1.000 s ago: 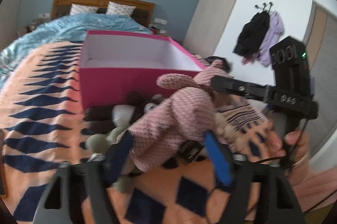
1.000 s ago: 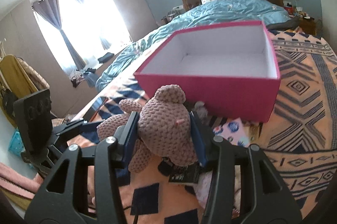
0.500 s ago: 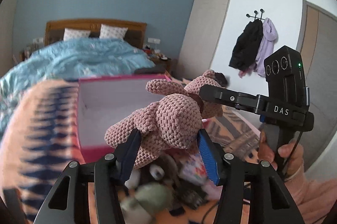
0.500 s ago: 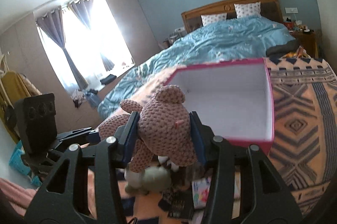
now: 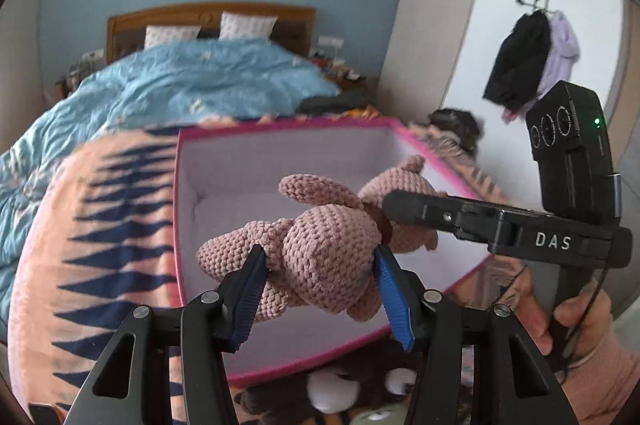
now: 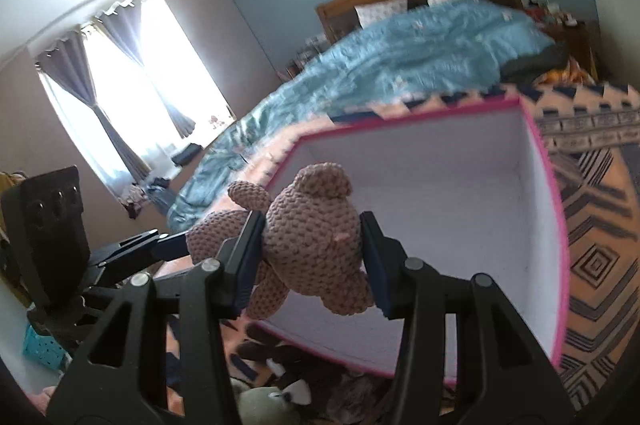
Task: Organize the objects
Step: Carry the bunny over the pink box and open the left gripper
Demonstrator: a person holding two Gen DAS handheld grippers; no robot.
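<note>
Both hands hold their tools angled downward over the bed, and the person's right hand point(image 5: 568, 309) wraps the handle of the right hand-held gripper point(image 5: 404, 203), which reaches in sideways across the left wrist view. The crocheted pink bear point(image 5: 320, 257) hangs in the air between the two tools, above the open pink box point(image 5: 280, 365), whose white inside is empty as far as it shows. The left hand-held gripper point(image 5: 320, 283) clamps the bear's body, its blue pads pressing into the yarn on both sides; its jaws have just been closing a little on the toy. In the right wrist view the right hand-held gripper point(image 6: 312, 249) grips the bear's head point(image 6: 312, 237), partly closed with both pads against it. The box sits on the orange and navy patterned blanket point(image 6: 600, 265). Other soft toys point(image 6: 260, 401) lie in a heap just in front of the box.
</note>
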